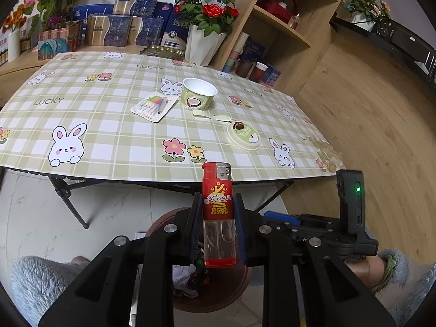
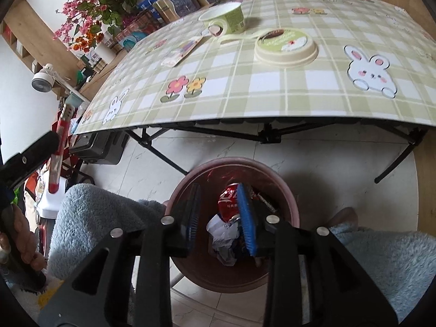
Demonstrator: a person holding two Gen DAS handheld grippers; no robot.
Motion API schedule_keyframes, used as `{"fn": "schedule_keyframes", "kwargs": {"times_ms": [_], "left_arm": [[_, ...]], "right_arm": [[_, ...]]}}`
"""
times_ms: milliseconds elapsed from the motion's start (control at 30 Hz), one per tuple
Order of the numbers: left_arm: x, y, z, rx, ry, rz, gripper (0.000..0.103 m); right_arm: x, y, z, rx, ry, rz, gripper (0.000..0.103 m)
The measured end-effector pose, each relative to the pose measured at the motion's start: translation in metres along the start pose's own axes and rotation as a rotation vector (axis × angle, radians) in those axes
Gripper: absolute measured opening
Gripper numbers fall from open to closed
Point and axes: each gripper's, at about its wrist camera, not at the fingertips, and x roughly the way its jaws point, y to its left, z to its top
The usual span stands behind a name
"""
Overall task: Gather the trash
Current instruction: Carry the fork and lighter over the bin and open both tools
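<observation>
My left gripper (image 1: 217,199) is shut on a red lighter (image 1: 218,212), held upright in front of the table edge and above a pink bin (image 1: 237,286). The same lighter (image 2: 61,136) shows at the far left of the right wrist view. My right gripper (image 2: 218,189) hangs open over the bin (image 2: 231,160), with nothing pressed between its pads. Below it inside the bin lie a red can (image 2: 227,201) and crumpled paper (image 2: 220,231). On the table stand a green paper cup (image 1: 199,94), its round lid (image 1: 243,135), a pale spoon (image 1: 209,115) and a marker packet (image 1: 154,106).
The folding table (image 1: 109,136) has a checked bunny cloth and black legs on a white tiled floor. Boxes and flower vases line its far side, with a wooden shelf (image 1: 286,27) at the right. A person's fluffy grey-blue clothing (image 2: 95,218) flanks the bin.
</observation>
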Motion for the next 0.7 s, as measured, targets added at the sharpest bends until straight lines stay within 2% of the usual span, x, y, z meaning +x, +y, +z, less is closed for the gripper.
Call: {"fn": "schedule_keyframes", "kwargs": {"times_ms": [133, 233, 300, 400, 700], "left_arm": [[0.001, 0.0, -0.001, 0.0, 0.008, -0.002, 0.022], [0.005, -0.001, -0.003, 0.0, 0.023, -0.004, 0.022], [0.007, -0.002, -0.003, 0.002, 0.033, -0.004, 0.022], [0.012, -0.005, -0.004, 0.012, 0.051, -0.005, 0.022], [0.038, -0.025, -0.007, 0.076, 0.143, -0.025, 0.022]], "right_arm": [[-0.015, 0.0, 0.01, -0.015, -0.06, -0.024, 0.046], [-0.031, 0.0, 0.019, -0.034, -0.118, -0.043, 0.062], [-0.041, 0.0, 0.023, -0.047, -0.154, -0.058, 0.081], [-0.056, 0.0, 0.029, -0.063, -0.204, -0.082, 0.094], [-0.077, -0.012, 0.04, -0.039, -0.269, -0.105, 0.097]]}}
